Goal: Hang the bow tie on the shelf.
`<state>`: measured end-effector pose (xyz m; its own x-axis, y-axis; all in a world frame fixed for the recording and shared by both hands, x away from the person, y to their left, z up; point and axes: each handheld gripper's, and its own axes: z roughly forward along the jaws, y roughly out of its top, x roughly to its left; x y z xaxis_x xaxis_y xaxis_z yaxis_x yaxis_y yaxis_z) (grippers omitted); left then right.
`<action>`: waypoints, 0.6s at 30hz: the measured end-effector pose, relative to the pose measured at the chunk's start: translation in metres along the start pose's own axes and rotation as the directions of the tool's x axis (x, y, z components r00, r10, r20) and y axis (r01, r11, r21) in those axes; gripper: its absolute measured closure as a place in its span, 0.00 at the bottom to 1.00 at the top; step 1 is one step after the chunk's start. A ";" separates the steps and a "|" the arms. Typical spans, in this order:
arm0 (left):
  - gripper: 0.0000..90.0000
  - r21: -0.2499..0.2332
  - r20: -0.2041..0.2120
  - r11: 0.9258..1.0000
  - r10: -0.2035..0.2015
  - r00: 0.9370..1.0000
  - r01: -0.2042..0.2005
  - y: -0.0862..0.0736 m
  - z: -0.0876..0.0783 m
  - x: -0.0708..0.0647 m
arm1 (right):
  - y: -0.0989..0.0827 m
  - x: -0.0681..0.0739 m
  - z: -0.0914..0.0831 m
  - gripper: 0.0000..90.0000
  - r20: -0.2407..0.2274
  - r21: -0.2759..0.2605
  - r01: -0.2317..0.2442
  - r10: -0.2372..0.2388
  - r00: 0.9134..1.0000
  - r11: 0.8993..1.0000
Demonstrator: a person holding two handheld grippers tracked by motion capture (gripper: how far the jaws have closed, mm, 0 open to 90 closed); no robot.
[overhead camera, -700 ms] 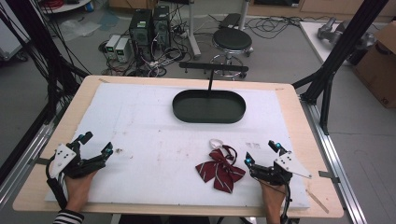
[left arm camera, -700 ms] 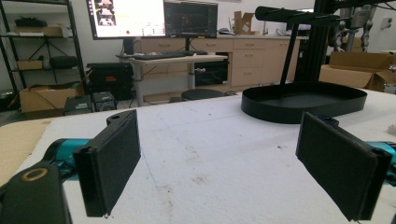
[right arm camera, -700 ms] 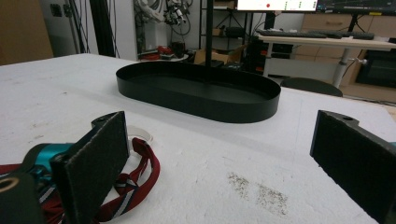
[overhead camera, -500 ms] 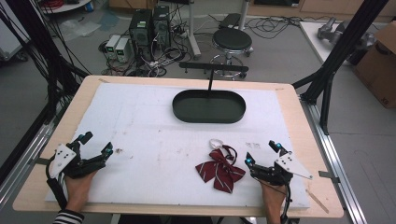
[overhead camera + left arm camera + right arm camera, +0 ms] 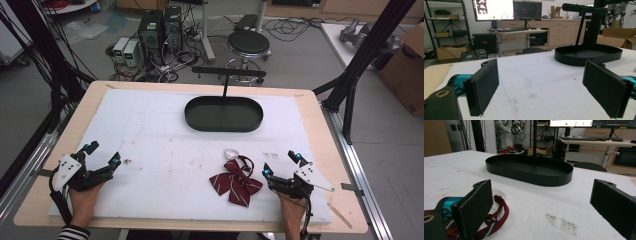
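Dark red striped bow tie [image 5: 236,182] lies on the white-covered desk [image 5: 165,145], just beside the right tool [image 5: 281,164], whose jaws are spread with nothing between them. Left tool [image 5: 103,153] rests well apart, jaws spread too. A black oval tray [image 5: 223,114] sits farther back

no readable text, labels or numbers anywhere

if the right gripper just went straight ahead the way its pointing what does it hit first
Probably the black tray. The right gripper, jaws open, looks straight at it across bare white mat. The bow tie lies off to its left side, beside the left jaw, so it would likely be missed, though depth there is unclear.
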<state>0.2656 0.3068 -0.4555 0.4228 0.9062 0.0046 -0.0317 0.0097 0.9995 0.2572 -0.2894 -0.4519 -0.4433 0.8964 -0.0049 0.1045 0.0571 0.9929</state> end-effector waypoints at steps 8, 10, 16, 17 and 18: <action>0.16 -0.002 -0.001 1.000 -0.002 1.000 0.002 0.000 0.000 0.000 | 0.000 0.000 0.000 0.04 0.004 -0.001 0.001 -0.001 1.000 1.000; 0.16 -0.002 0.000 1.000 -0.002 1.000 0.002 0.000 0.000 0.000 | 0.000 -0.001 0.000 0.04 0.001 -0.001 -0.002 0.002 1.000 1.000; 0.16 -0.005 0.000 1.000 0.000 1.000 0.000 0.000 0.000 0.000 | 0.000 0.000 0.000 0.04 0.005 -0.002 0.002 -0.002 1.000 1.000; 0.16 -0.006 -0.001 1.000 -0.002 1.000 0.002 0.000 0.000 0.000 | 0.000 0.000 0.000 0.04 0.005 0.000 0.000 0.000 1.000 1.000; 0.16 -0.006 -0.001 1.000 -0.002 1.000 0.002 0.000 0.000 0.000 | 0.000 0.000 0.000 0.04 0.005 0.000 0.000 0.000 1.000 1.000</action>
<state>0.2653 0.3065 -0.4556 0.4217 0.9067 0.0023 -0.0365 0.0145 0.9992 0.2574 -0.2895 -0.4516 -0.4388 0.8986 -0.0056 0.1040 0.0570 0.9929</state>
